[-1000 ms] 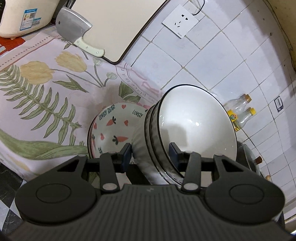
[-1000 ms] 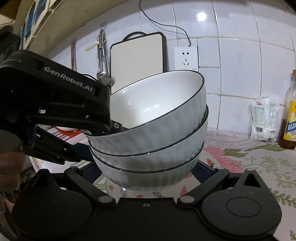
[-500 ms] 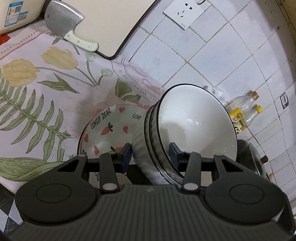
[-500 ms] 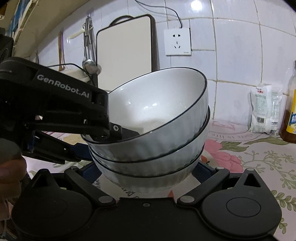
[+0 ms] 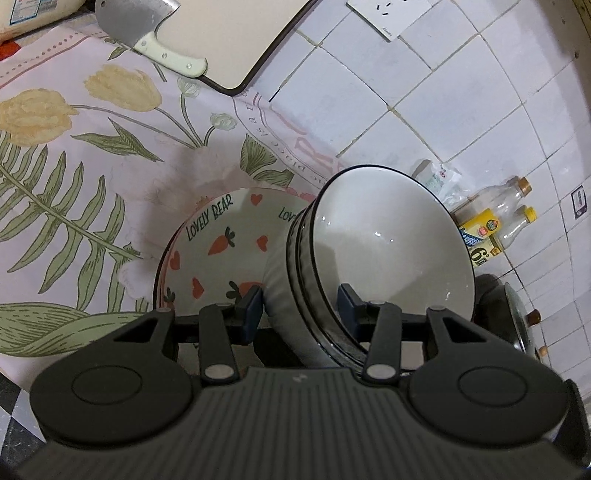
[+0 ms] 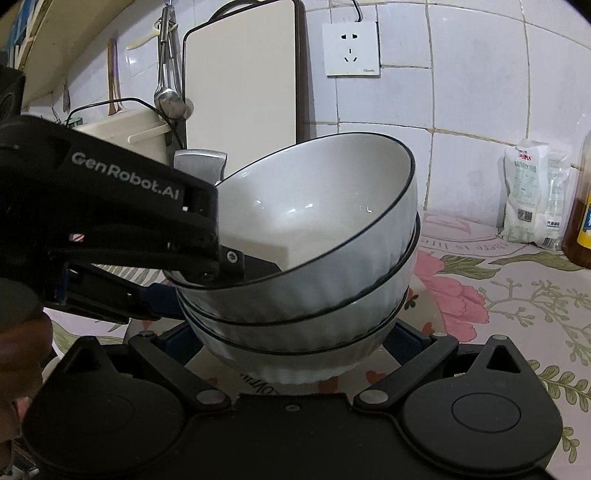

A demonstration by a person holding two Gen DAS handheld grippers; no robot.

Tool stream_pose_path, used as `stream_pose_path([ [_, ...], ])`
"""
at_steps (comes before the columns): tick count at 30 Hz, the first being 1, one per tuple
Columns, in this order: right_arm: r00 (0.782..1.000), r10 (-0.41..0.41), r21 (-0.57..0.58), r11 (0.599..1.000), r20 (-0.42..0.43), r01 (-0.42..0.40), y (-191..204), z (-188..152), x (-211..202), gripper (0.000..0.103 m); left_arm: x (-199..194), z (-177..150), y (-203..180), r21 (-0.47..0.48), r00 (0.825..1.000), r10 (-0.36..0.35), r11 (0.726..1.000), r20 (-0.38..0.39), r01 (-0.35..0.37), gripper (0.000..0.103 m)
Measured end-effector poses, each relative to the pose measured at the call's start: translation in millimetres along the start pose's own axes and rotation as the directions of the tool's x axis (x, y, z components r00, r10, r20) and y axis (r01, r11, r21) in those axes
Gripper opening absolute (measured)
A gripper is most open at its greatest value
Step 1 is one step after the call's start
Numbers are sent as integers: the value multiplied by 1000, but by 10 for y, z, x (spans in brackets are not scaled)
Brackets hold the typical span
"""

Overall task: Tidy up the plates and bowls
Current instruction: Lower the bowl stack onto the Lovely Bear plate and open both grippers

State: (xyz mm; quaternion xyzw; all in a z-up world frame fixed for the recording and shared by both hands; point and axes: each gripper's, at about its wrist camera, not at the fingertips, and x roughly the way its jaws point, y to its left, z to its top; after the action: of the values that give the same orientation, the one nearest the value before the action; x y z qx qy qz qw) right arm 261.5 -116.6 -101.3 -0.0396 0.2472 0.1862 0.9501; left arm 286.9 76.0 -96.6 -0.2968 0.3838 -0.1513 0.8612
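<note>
A stack of three white bowls [image 5: 391, 251] with black rims hangs tilted over a white plate [image 5: 221, 251] printed with carrots, hearts and "LOVELY BEAR". My left gripper [image 5: 301, 308] is shut on the near rim of the stack, one finger inside the top bowl, one outside. In the right wrist view the bowl stack [image 6: 317, 258] sits between the fingers of my right gripper [image 6: 295, 343], which stand wide on either side of the lowest bowl; contact is unclear. The left gripper [image 6: 236, 262] clamps the rim there. The plate [image 6: 424, 314] peeks out below.
A floral cloth [image 5: 74, 177] covers the counter. A cleaver [image 5: 147, 26] and a cutting board [image 5: 236, 33] lean at the tiled wall. Bottles [image 5: 495, 225] and a bag [image 6: 532, 199] stand to the right. A wall socket [image 6: 351, 48] and hanging utensils [image 6: 170, 88] are behind.
The bowl stack, held by my left gripper, has moved down and over the carrot plate. More of the plate shows in the left wrist view.
</note>
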Motion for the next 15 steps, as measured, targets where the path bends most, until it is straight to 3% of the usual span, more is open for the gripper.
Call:
stream_pose_path([
  [4, 1000, 13, 18, 1000, 20, -14, -8, -46, -1, 103, -14, -5, -52, 64, 1000, 22, 998, 4, -22, 43],
  [10, 998, 53, 93, 994, 30, -56, -50, -78, -28, 103, -56, 31, -41, 72, 999, 42, 996, 18, -43, 45],
  [15, 999, 22, 88, 996, 41, -25, 10, -99, -141, 103, -234, 24, -140, 113, 998, 37, 993, 59, -44, 56],
])
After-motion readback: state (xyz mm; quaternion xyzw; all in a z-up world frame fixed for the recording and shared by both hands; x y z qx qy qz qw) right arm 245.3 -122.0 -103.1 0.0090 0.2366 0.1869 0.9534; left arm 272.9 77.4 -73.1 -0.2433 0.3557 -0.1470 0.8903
